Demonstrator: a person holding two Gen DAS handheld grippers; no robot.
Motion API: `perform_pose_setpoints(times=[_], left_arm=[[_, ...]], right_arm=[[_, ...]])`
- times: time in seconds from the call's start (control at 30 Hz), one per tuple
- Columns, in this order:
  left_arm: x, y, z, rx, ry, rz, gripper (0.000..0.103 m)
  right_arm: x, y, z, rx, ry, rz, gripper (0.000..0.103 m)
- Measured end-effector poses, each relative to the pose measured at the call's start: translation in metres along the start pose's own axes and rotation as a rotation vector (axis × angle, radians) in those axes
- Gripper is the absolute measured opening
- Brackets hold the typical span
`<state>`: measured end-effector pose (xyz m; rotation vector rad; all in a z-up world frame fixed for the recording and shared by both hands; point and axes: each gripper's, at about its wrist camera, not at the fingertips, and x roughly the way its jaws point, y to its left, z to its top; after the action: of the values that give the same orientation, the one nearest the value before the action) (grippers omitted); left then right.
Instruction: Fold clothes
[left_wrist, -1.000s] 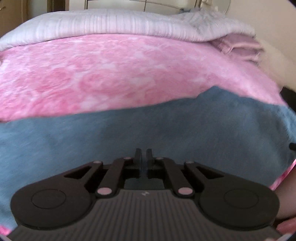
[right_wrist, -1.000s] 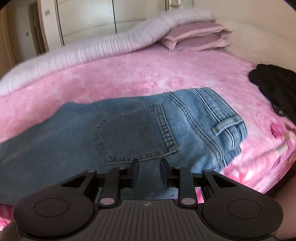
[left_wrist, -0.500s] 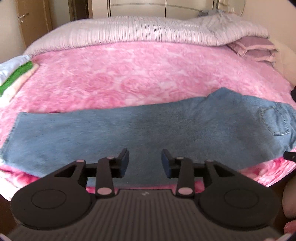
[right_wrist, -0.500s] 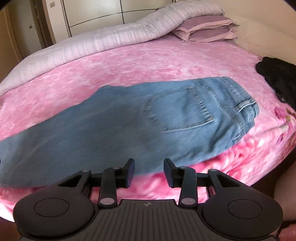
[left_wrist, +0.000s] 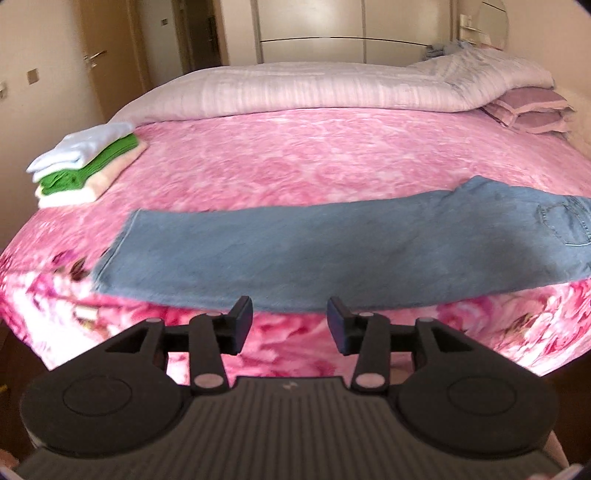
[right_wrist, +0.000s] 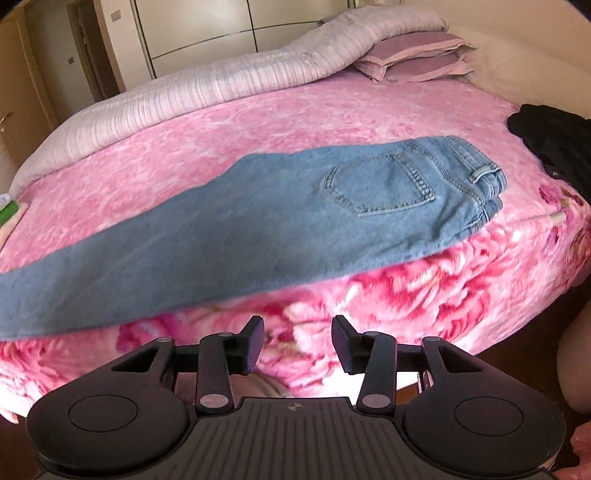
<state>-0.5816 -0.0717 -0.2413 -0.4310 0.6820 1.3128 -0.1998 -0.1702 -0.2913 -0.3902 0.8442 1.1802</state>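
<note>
A pair of blue jeans (left_wrist: 332, 251) lies flat along the near side of a pink floral bed (left_wrist: 314, 158), folded lengthwise, leg hem at the left, waist and back pocket at the right. The same jeans (right_wrist: 280, 221) fill the middle of the right wrist view. My left gripper (left_wrist: 290, 319) hangs back from the bed's near edge, its jaws opening with nothing between them. My right gripper (right_wrist: 297, 338) is likewise off the edge near the waist end, jaws opening and empty. Neither touches the denim.
A stack of folded clothes (left_wrist: 85, 162), white, green and cream, sits at the bed's left corner. A rolled pale duvet (left_wrist: 332, 88) and mauve pillows (left_wrist: 528, 110) lie at the far side. A black garment (right_wrist: 550, 144) is heaped at the right edge. A hand (right_wrist: 576, 362) shows at the right.
Both grippers have opened and pulled back and up from the jeans, which now lie released on the bed. The left one was shut low over the denim a second ago.
</note>
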Motion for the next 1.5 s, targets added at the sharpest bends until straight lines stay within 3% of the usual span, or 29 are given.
perform_pose_setpoints(times=[0.2,0.3,0.43,0.53,0.7,0.8,1.1,1.37,1.43,1.5], left_arm=[[0.006,0.017,-0.008,-0.045,0.023,0.023,0.041],[0.018,0.039,-0.009,-0.144,0.035,-0.051,0.041],[0.043,0.102,-0.017,-0.434,0.041,-0.194,0.041],[0.061,0.159,-0.033,-0.676,0.004,-0.221,0.040],[0.092,0.235,-0.054,-0.976,-0.065,-0.151,0.040],[0.110,0.262,-0.061,-1.092,-0.092,-0.133,0.038],[0.143,0.278,-0.059,-1.127,-0.080,-0.079,0.037],[0.149,0.263,-0.061,-1.118,-0.157,-0.036,0.037],[0.149,0.261,-0.061,-1.118,-0.162,-0.015,0.030],[0.149,0.261,-0.063,-1.130,-0.166,0.009,0.012]], right_arm=[[0.004,0.006,-0.001,-0.009,0.011,-0.010,0.045],[0.007,0.006,0.001,-0.009,0.006,-0.015,0.045],[0.020,0.001,0.005,0.007,0.027,-0.023,0.045],[0.035,-0.001,0.010,0.018,0.061,-0.042,0.045],[0.058,0.004,0.019,-0.005,0.094,-0.062,0.045],[0.071,0.010,0.025,-0.020,0.109,-0.065,0.045],[0.096,0.015,0.037,-0.034,0.138,-0.084,0.045],[0.108,0.017,0.046,-0.035,0.144,-0.086,0.045],[0.109,0.016,0.047,-0.034,0.143,-0.081,0.045],[0.109,0.013,0.047,-0.029,0.139,-0.076,0.045]])
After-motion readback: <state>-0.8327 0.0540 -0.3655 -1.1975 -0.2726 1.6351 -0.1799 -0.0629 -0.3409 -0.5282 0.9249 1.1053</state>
